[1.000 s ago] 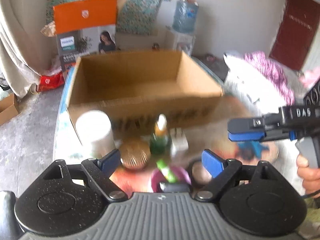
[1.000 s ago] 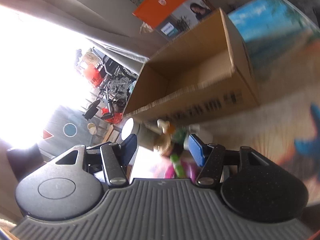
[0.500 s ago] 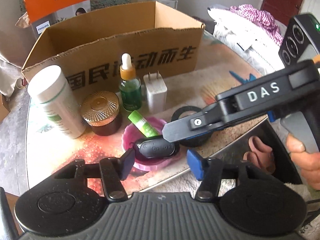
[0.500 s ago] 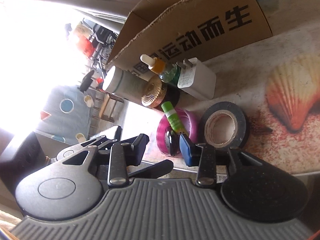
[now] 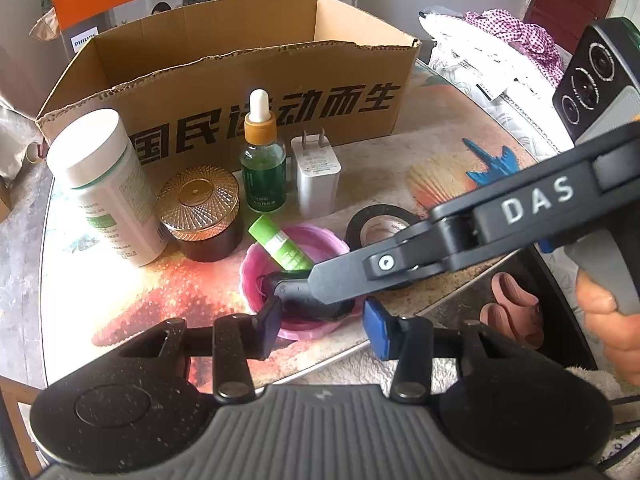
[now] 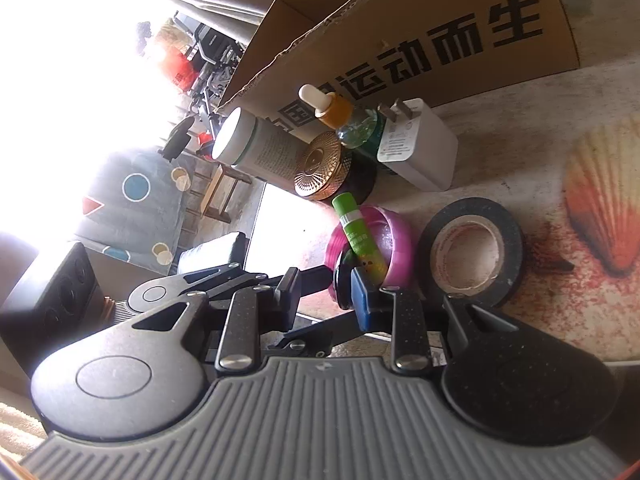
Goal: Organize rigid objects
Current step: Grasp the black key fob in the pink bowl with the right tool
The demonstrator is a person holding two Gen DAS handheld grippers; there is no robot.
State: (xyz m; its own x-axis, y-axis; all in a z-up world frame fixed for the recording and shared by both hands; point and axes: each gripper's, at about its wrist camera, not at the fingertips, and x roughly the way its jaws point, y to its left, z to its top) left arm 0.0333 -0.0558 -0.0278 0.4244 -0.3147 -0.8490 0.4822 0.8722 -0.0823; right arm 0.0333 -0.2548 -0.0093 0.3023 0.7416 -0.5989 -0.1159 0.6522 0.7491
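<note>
A pink bowl (image 5: 252,276) near the table's front edge holds a green glue stick (image 5: 280,246) and a black oval object (image 5: 296,292). My left gripper (image 5: 322,326) straddles the bowl's near rim; its jaws are closing and the pads do not press on the rim. My right gripper (image 6: 326,298) reaches in from the right, one of its fingers (image 5: 340,276) lying over the black object. Its jaws are closing with the black object (image 6: 343,284) between them, right beside the blue pad and apart from the dark one. The open cardboard box (image 5: 248,80) stands behind.
In front of the box stand a white bottle (image 5: 108,184), a gold-lidded jar (image 5: 198,200), a green dropper bottle (image 5: 262,168) and a white charger (image 5: 316,172). A black tape roll (image 5: 372,220) lies right of the bowl. A person's hand (image 5: 608,320) holds the right gripper.
Both grippers came down toward the pink bowl and their jaws narrowed. The right gripper's finger moved over the black object in the bowl.
</note>
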